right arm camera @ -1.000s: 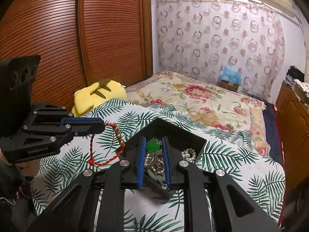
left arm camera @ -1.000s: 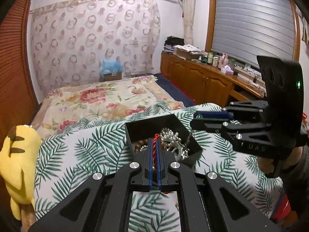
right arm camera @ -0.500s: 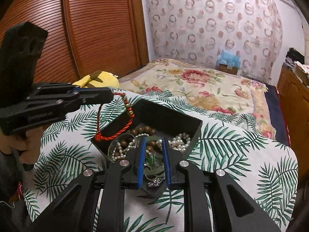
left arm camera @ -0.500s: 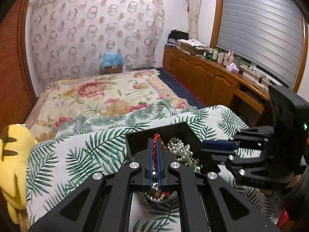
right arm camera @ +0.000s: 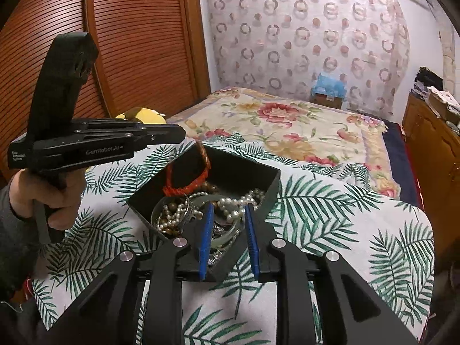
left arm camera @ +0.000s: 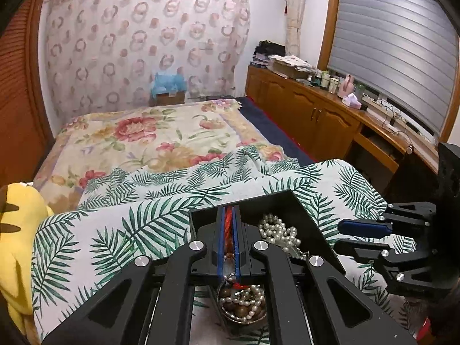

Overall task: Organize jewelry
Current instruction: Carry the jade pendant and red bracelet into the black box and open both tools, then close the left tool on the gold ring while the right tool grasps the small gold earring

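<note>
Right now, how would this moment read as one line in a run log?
left gripper: shut on red cord bracelet | bracelet: over black box, lower end touching jewelry | right gripper: open, at box

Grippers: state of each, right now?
Left tool: shut on the red braided bracelet, over the black box.
Right tool: open, holding nothing.

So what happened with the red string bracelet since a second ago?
The left gripper carried the red braided bracelet from above the leaf-print cloth over to the black box and lowered it, so its bottom now touches the jewelry pile inside. It stays clamped on the bracelet. The right gripper remains open over the box's near corner, and the pearls stay in the box.
</note>
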Available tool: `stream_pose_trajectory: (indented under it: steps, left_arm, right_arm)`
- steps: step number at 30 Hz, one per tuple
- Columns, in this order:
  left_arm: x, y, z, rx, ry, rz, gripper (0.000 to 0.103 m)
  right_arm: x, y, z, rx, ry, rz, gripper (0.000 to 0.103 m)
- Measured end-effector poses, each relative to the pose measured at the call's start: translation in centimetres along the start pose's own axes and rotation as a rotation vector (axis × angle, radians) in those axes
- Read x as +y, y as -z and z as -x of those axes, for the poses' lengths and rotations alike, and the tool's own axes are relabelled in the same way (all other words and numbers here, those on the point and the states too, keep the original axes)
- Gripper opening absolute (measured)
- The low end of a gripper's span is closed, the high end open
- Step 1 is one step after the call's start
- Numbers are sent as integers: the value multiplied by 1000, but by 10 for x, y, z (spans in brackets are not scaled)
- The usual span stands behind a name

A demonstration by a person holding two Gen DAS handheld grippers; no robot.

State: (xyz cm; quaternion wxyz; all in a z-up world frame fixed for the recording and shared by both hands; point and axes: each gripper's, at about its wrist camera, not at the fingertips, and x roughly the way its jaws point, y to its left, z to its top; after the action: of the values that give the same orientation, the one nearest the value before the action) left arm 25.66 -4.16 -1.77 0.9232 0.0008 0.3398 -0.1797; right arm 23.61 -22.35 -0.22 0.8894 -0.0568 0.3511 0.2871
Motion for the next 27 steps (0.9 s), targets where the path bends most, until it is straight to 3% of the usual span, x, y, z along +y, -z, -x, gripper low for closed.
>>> stream_pose_trajectory:
  steps: [3,6,9,13,15,19,27]
  left_arm:
    - [-3,4,3,4,-13,-1,30]
    - [-7,9,12,-5,-19,-5,37]
    - [-10,15,21,-16,-36,-7,59]
    - [-16,26,35,-26,-62,-19,88]
    - [-18,32,41,-34,-71,-17,94]
    - [-19,46,51,-37,-87,-2,95]
    - [-32,78,61,-17,-104,-9,95]
  right_arm:
    - [-2,6,9,-7,7,-12,25]
    - [-1,13,17,-13,15,-11,39]
    - [3,20,23,-14,13,-12,41]
    - [12,28,30,-15,12,-5,53]
    - [16,32,32,-16,11,-3,54]
    - [22,40,38,-16,27,-4,59]
    - [34,68,50,5,29,0,59]
